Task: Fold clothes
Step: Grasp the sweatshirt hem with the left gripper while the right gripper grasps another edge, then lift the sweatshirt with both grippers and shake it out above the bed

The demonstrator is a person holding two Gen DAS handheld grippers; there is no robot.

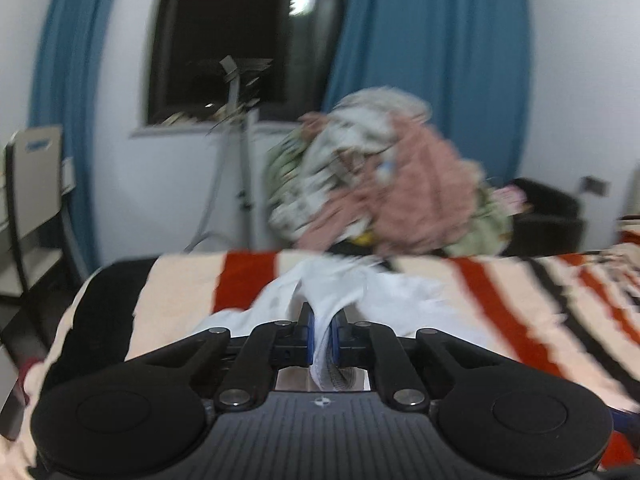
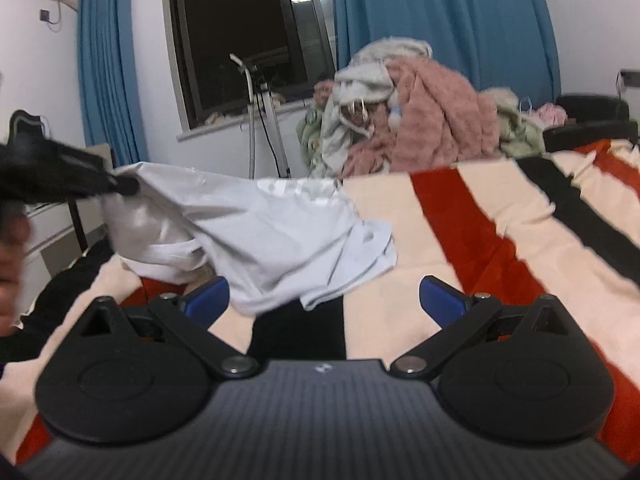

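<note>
A white garment (image 1: 372,292) lies crumpled on the striped bed cover (image 1: 500,292). My left gripper (image 1: 323,320) is shut on a fold of it, the cloth pinched between the blue pads. In the right wrist view the same white garment (image 2: 280,228) is lifted at its left end by the left gripper (image 2: 124,186), the rest draping onto the bed cover (image 2: 480,224). My right gripper (image 2: 324,296) is open and empty, just in front of the garment's lower hem, its blue fingertips (image 2: 440,296) wide apart.
A heap of pink, white and green clothes (image 2: 412,124) is piled at the far side of the bed. Blue curtains (image 2: 440,12) and a dark window (image 2: 240,32) are behind. A chair (image 1: 36,208) stands at the left, a dark armchair (image 1: 548,216) at the right.
</note>
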